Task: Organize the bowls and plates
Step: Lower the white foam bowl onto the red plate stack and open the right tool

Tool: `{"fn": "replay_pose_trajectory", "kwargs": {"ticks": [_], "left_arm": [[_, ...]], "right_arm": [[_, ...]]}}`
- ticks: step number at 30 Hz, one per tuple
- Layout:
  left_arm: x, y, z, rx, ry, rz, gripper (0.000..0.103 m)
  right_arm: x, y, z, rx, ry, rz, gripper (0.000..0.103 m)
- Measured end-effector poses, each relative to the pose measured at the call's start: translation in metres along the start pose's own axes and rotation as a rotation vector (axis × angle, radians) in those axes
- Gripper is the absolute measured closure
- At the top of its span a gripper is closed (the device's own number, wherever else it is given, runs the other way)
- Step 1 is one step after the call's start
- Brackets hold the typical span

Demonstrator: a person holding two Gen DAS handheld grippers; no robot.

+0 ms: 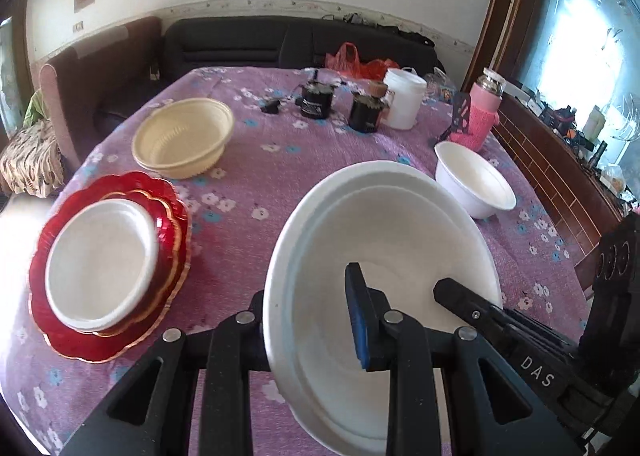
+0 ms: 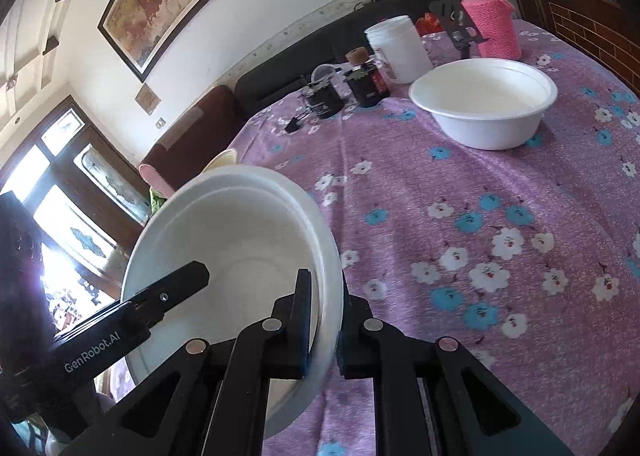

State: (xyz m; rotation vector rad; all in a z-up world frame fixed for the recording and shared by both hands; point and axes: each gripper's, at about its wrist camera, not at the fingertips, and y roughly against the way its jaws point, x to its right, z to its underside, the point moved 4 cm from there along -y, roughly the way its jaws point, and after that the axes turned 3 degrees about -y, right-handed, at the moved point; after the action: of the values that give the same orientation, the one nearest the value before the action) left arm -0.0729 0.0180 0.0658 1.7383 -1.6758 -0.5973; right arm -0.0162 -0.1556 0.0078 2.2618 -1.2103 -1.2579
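Big white foam bowl (image 1: pixel 384 256) is pinched at opposite rims by left gripper (image 1: pixel 312 320) and right gripper (image 2: pixel 324 320), above floral tablecloth (image 2: pixel 460 196) | red scalloped plates (image 1: pixel 168 216) at 9 o'clock are seen only in left view | smaller white bowl (image 2: pixel 484 112) at 1 o'clock.

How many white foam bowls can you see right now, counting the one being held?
3: one large white foam bowl clamped by both grippers, one by the pink knitted bottle, one on the red scalloped plates. Nested bowls may be hidden.
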Motion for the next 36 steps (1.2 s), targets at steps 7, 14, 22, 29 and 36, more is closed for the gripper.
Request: {"fn": "replay_pose_trajectory", "kwargs": {"ticks": [7, 14, 22, 29, 36], "left_arm": [[-0.093, 0.037, -0.012, 0.072, 0.124, -0.094, 0.077], [-0.180, 0.030, -0.016, 0.057, 0.230, -0.191, 0.073], [-0.221, -0.003, -0.006, -0.012, 0.240, -0.268, 0.072], [-0.237, -0.007, -0.001, -0.016, 0.282, -0.261, 0.048], [-0.253, 0.015, 0.003, 0.032, 0.356, -0.251, 0.044]], "right_arm": [[-0.105, -0.028, -0.003, -0.050, 0.139, -0.070, 0.092], [-0.190, -0.085, 0.011, -0.094, 0.290, -0.033, 0.091], [-0.217, -0.138, 0.023, -0.168, 0.328, 0.025, 0.091], [-0.199, -0.159, 0.023, -0.198, 0.306, 0.091, 0.091], [-0.192, -0.171, 0.018, -0.192, 0.281, 0.099, 0.091]]}}
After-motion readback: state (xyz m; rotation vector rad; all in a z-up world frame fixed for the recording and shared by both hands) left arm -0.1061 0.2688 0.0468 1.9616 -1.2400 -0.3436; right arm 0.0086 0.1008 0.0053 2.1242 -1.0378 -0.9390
